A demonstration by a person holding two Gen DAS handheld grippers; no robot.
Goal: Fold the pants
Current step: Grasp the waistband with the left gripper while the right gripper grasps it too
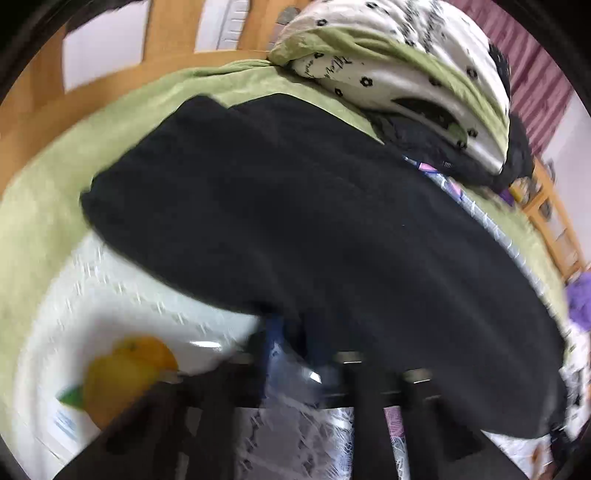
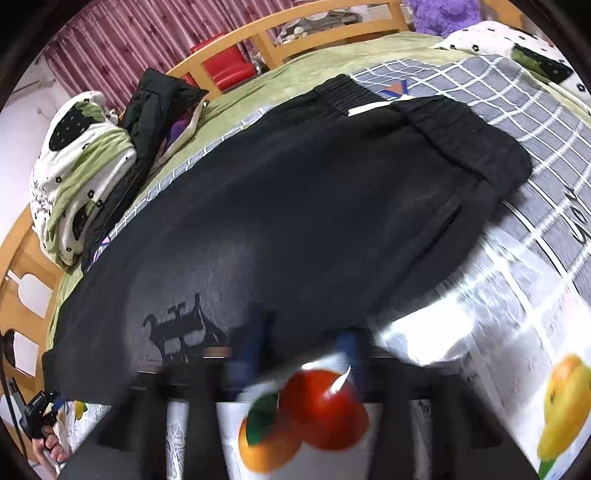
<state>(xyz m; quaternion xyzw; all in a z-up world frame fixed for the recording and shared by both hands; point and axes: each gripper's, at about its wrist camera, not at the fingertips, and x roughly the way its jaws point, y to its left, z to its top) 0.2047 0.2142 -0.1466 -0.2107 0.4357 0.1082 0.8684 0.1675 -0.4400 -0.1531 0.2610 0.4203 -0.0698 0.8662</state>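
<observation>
Black pants (image 1: pixel 295 206) lie spread lengthwise across the bed, with the elastic waistband (image 2: pixel 461 136) at the far right and the leg ends towards the left. My left gripper (image 1: pixel 297 343) sits at the pants' near edge, and dark cloth fills the narrow gap between its blue fingers (image 1: pixel 275 330), so it is shut on that edge. In the right wrist view it shows small at the lower left (image 2: pixel 40 406), held by a hand. My right gripper (image 2: pixel 299 343) is at the near edge of the pants (image 2: pixel 295 206). Its blue fingers (image 2: pixel 347 347) stand apart, and printed sheet shows between them.
A rolled white and green flowered quilt (image 2: pixel 74 166) and a black jacket (image 2: pixel 155 107) lie at the far left. A grey checked blanket (image 2: pixel 517 110) lies under the waistband. The fruit-print sheet (image 2: pixel 325 406) covers the near side. A wooden bed frame (image 2: pixel 332 22) rings the mattress.
</observation>
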